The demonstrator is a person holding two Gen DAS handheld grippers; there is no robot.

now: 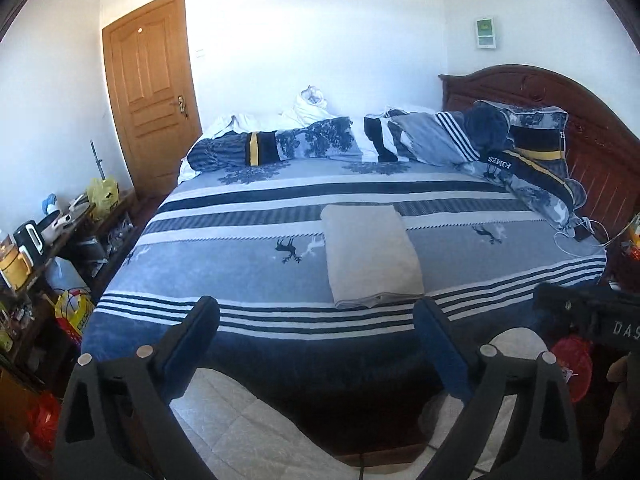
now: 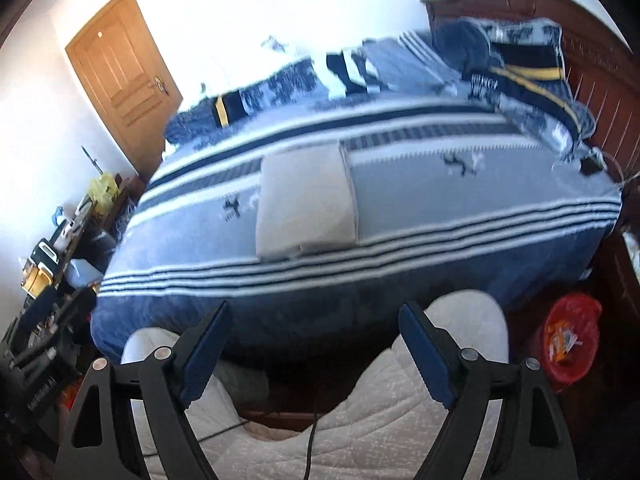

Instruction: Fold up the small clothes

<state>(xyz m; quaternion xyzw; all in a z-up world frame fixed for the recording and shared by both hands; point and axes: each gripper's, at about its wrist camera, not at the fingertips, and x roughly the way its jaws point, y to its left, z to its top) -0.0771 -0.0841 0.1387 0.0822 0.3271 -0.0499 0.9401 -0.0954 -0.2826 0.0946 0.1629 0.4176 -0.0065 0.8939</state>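
Note:
A beige garment (image 1: 370,254) lies folded into a neat rectangle on the blue striped bedspread (image 1: 240,264), near the bed's front edge. It also shows in the right wrist view (image 2: 306,206), a little blurred. My left gripper (image 1: 316,312) is open and empty, held back from the bed's front edge, with the garment ahead and slightly right. My right gripper (image 2: 314,316) is open and empty, also held off the bed in front of the garment. The right gripper's body shows at the right edge of the left wrist view (image 1: 592,312).
A rumpled quilt and pillows (image 1: 400,140) lie along the far side by the wooden headboard (image 1: 560,100). A cluttered shelf (image 1: 36,248) stands on the left, a wooden door (image 1: 150,92) behind it. A red bin (image 2: 572,344) sits on the right floor. My white-trousered knees (image 2: 360,400) are below.

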